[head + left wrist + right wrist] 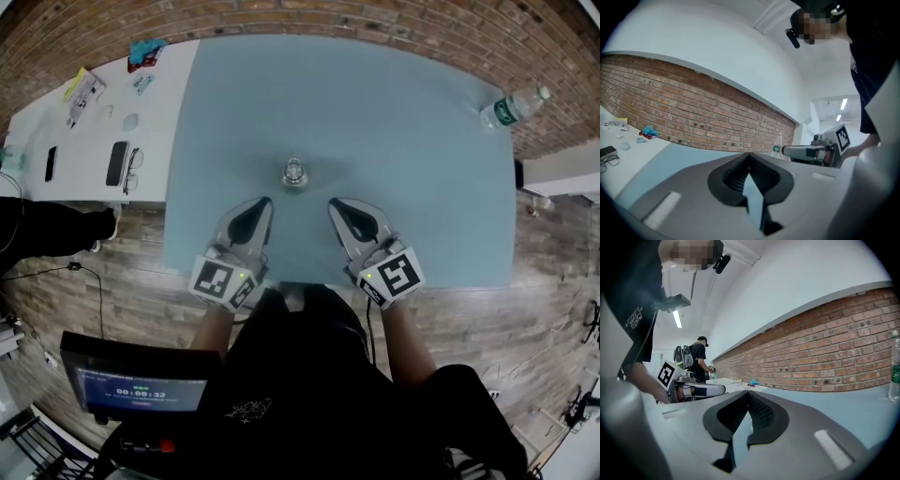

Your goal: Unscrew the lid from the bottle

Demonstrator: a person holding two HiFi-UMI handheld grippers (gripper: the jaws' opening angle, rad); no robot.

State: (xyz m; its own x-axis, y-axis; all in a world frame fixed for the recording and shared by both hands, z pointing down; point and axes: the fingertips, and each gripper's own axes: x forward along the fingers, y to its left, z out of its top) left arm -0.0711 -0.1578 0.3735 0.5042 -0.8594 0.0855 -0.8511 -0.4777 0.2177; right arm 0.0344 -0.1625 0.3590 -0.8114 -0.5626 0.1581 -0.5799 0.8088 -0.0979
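Head view, inventory, tongs outward.

1. left gripper (255,214) & right gripper (345,216): side by side over near edge of blue-grey table (422,187), tips aimed fwd. Each gripper view shows its jaws clenched tight, pads meeting, nothing btwn them. Both empty. Judged a start stance: tongs flank the target, no approach made. Prob. one will steady the body and the other take the lid, and both must open first.

2. small bottle (294,174): upright at table ctr, just ahead of the tips and btwn them, apart from both. Lid on, seen from top. Taken as the task's thing. Central spot prob. chosen so either tong reaches it. Contents can't be told from above; glass looks clear.

3. water bottle (511,106): clear, green label, white cap on, far right corner of table, well apart from tongs. Upright per gripper views. Fill level not readable. Prob. not in play.

4. white side table (56,131), left of work area: phone (117,162), glasses (133,169), papers (82,94). All off the work surface.

5. screen (141,392) w/ timer, low left, by the person's leg.

6. brick wall (693,112) behind both tables.
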